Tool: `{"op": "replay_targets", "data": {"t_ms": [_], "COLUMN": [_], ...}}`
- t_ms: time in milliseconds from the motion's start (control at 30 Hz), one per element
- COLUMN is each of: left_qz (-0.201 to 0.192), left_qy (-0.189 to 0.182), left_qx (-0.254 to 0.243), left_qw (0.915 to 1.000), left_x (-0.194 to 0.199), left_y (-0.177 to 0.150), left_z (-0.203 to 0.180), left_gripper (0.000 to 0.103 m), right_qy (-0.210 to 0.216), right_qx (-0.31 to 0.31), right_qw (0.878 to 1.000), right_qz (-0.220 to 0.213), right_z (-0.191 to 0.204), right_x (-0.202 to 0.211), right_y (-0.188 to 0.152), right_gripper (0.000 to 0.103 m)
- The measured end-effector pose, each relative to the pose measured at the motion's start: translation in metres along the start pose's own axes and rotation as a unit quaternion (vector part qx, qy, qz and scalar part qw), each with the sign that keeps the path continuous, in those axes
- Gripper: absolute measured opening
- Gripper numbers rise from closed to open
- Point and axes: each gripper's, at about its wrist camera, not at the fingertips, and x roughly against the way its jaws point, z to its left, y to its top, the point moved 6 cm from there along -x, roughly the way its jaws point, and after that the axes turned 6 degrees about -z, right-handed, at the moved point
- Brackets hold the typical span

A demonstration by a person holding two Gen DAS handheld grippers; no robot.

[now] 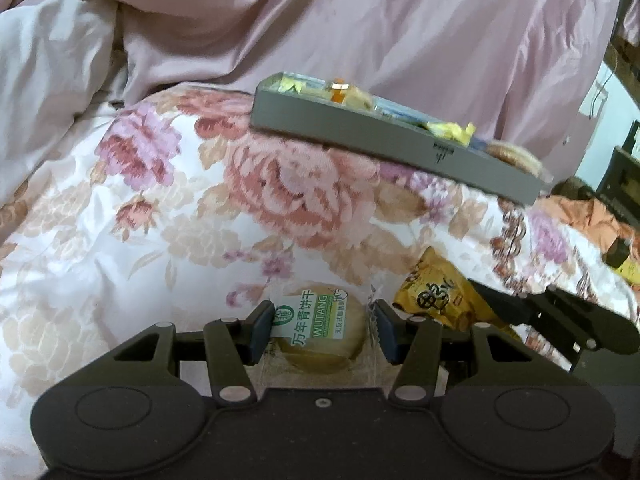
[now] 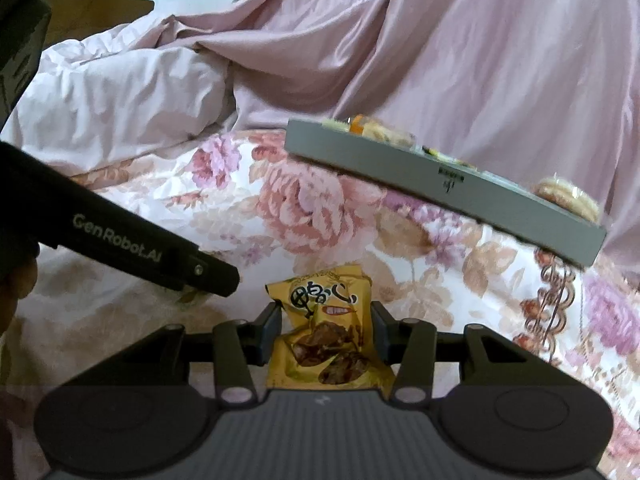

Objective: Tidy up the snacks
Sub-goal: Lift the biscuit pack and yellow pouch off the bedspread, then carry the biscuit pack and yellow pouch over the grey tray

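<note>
My left gripper [image 1: 322, 320] is shut on a round biscuit [image 1: 320, 340] in a clear wrapper with a green and white label, held low over the floral bedspread. My right gripper [image 2: 326, 320] is shut on a yellow snack packet [image 2: 324, 344] printed with brown pieces. That packet [image 1: 436, 296] also shows to the right in the left wrist view. A flat grey tray [image 1: 360, 136] [image 2: 400, 176] with several wrapped snacks in it lies tilted on the bed, ahead and to the right of both grippers.
Crumpled pink and white bedding [image 1: 360, 20] rises behind the tray. The floral bedspread [image 2: 312, 208] lies between the grippers and the tray. In the right wrist view the left gripper's finger [image 2: 212, 276] reaches in from the left. Orange cloth [image 1: 580, 212] and dark furniture sit far right.
</note>
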Motion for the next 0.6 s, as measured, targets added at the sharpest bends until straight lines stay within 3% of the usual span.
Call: {"op": "replay_targets", "data": {"t_ms": [300, 600], "left_qz": [-0.045, -0.127], "left_qy": [-0.005, -0.008], "left_qx": [0.019, 0.021], "left_qw": [0.9988, 0.9917], "left_x": [-0.003, -0.020], "left_y": [0.035, 0.126], "left_z": [-0.006, -0.007], "left_gripper": [0.055, 0.056], "right_qy": [-0.016, -0.044], "right_qx": [-0.003, -0.003], "right_qw": [1.000, 0.996], "right_qz": [-0.020, -0.083], "right_z": [-0.014, -0.052], "right_x": [0.000, -0.011], "right_y": [0.011, 0.069], "right_gripper": [0.052, 0.052]}}
